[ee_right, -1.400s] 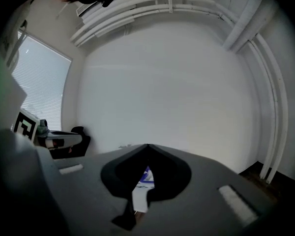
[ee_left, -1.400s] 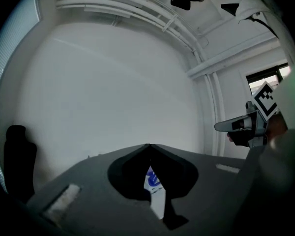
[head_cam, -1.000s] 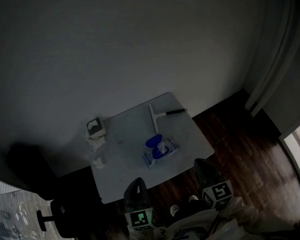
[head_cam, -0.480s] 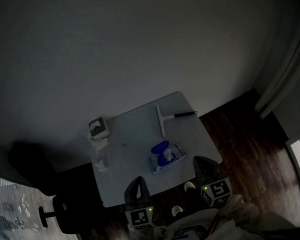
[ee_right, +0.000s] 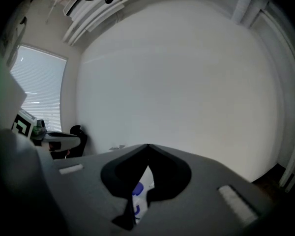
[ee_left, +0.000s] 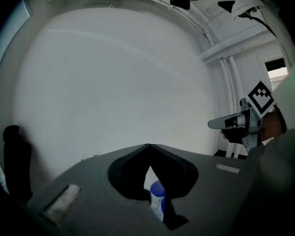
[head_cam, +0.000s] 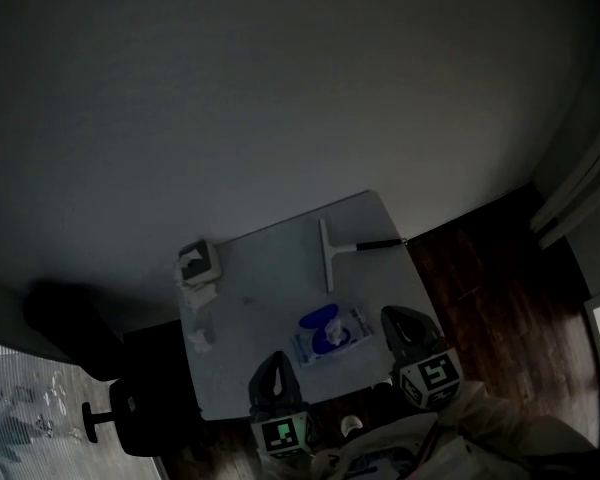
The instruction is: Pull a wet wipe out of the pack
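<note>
The wet wipe pack (head_cam: pixel 332 336) lies on the near half of the white table (head_cam: pixel 255 283), its blue lid flipped open and a white wipe sticking up from the slot. My left gripper (head_cam: pixel 274 361) hangs at the table's near edge, left of the pack, its jaws shut with nothing in them. My right gripper (head_cam: pixel 389 314) is over the table's near right corner, just right of the pack, also shut and holding nothing. Below the closed tips of the left gripper (ee_left: pixel 148 146), the pack (ee_left: pixel 157 199) shows through the gap. The right gripper (ee_right: pixel 147 146) likewise shows the pack (ee_right: pixel 139 194) through its gap.
A squeegee (head_cam: pixel 327 254) with a black handle lies at the table's far side. A small box (head_cam: pixel 198 262) and crumpled tissues (head_cam: pixel 198 338) sit along the left edge. A black office chair (head_cam: pixel 130 415) stands left of the table, on the dark wood floor (head_cam: pixel 490 298).
Both grippers have moved forward toward the table and now flank the pack; before they hung short of the table's near edge. Their jaws stayed shut.
</note>
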The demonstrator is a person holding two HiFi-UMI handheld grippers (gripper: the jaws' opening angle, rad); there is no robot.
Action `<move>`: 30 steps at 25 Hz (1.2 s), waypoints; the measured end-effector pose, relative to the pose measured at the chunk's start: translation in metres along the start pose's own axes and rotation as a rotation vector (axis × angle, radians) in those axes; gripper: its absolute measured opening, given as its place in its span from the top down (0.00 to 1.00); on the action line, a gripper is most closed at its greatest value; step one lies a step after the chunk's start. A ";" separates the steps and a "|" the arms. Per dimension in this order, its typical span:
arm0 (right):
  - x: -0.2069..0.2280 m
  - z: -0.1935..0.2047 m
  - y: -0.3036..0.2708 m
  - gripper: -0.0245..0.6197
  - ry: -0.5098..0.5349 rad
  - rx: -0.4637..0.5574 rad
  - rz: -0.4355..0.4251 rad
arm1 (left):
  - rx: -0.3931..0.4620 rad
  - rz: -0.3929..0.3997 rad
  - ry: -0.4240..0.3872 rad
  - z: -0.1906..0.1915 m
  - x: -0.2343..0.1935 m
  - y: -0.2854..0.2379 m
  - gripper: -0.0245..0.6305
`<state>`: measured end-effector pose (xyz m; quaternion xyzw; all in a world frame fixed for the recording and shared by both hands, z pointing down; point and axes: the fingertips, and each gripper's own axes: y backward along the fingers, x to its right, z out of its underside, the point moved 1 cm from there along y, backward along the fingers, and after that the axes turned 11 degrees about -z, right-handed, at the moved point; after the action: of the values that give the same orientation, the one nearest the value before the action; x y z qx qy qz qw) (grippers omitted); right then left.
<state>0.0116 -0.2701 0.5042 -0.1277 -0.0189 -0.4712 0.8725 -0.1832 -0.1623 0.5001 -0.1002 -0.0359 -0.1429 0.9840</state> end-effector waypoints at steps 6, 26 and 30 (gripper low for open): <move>0.023 0.006 -0.012 0.95 -0.013 -0.023 -0.063 | -0.031 -0.062 -0.003 0.002 0.010 -0.013 0.96; 0.003 0.133 -0.076 0.59 -0.015 -0.418 -0.317 | -0.125 -0.163 0.010 0.038 -0.011 -0.009 0.96; -0.008 0.163 -0.095 0.59 -0.006 -0.527 -0.360 | -0.136 -0.172 0.023 0.038 -0.021 -0.007 0.96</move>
<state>-0.0576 -0.2739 0.6797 -0.3453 0.0790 -0.6064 0.7119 -0.2069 -0.1556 0.5370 -0.1616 -0.0232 -0.2299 0.9594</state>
